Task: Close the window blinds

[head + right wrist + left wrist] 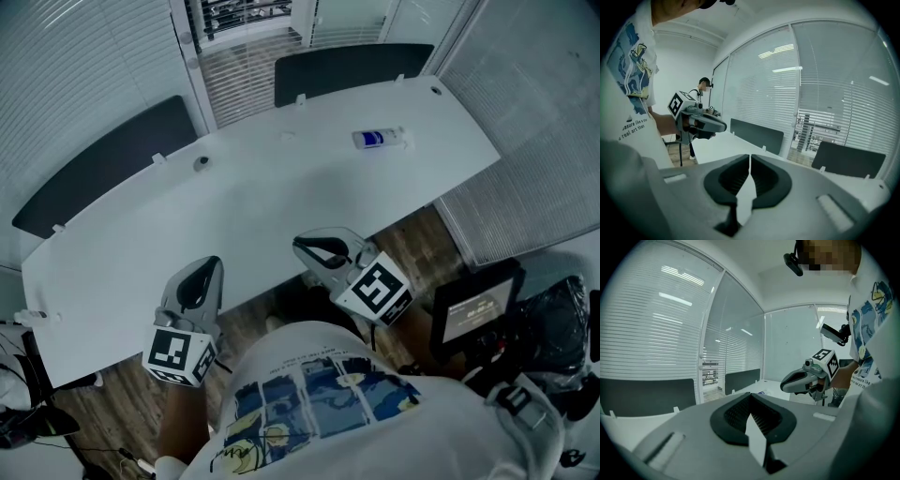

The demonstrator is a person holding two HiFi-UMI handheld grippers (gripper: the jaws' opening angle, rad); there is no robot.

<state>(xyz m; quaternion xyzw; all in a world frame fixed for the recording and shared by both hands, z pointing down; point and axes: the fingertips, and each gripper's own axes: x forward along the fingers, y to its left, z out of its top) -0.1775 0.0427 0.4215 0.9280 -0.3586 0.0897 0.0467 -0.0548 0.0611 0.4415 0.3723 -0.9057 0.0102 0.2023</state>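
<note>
Left gripper (202,279) and right gripper (314,248), jaws closed and empty, held at the table (281,187) edge; blinds (84,56) lie beyond it

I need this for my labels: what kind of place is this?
Probably an office: a long curved white desk with dark grey divider panels at its far edge, and white slatted window blinds around it.

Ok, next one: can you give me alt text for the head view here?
Seen from above, a person holds a left hand-held gripper and a right hand-held gripper, both shut and empty, over the near edge of a long white desk. A small bottle lies on its far right, and window blinds hang behind dark divider panels beyond it.
</note>
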